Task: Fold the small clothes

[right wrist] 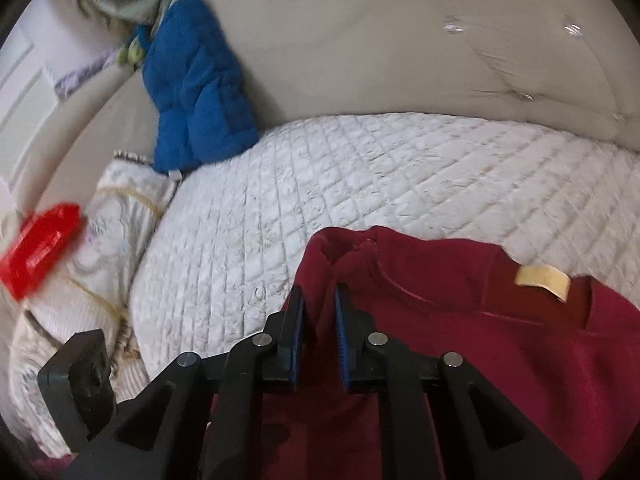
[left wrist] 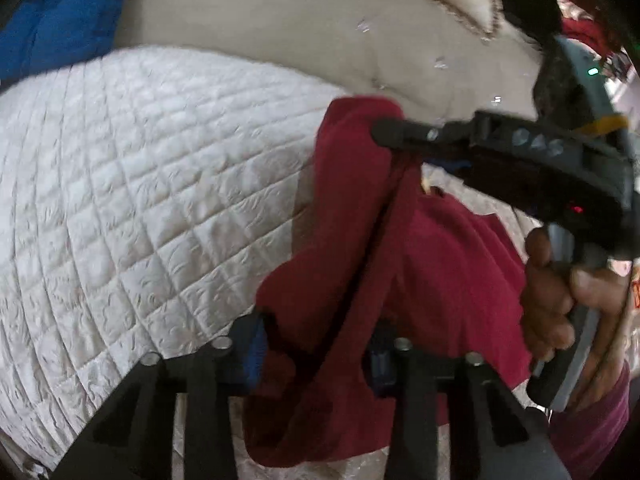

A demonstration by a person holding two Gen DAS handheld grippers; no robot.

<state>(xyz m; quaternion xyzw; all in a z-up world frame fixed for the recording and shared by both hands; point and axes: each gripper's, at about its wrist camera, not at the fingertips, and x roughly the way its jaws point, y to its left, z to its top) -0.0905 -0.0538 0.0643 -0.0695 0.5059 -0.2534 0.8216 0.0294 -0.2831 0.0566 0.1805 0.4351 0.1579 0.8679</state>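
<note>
A dark red shirt (right wrist: 500,344) with a tan neck label (right wrist: 542,278) hangs lifted over a white quilted bed cover (right wrist: 360,184). My right gripper (right wrist: 320,312) is shut on the shirt's shoulder by the neckline. In the left wrist view the right gripper (left wrist: 384,132) shows from the side, pinching the top of the shirt (left wrist: 440,264), with a hand on its handle. My left gripper (left wrist: 316,344) has red cloth bunched between its blue-padded fingers (left wrist: 252,356); the fingers stand well apart and the cloth hides their tips.
A blue padded garment (right wrist: 192,88) lies at the cover's far left edge, also in the left wrist view (left wrist: 60,16). A beige duvet (right wrist: 360,40) lies behind. A rolled pale cushion (right wrist: 104,240) and a red plastic object (right wrist: 36,252) sit at left.
</note>
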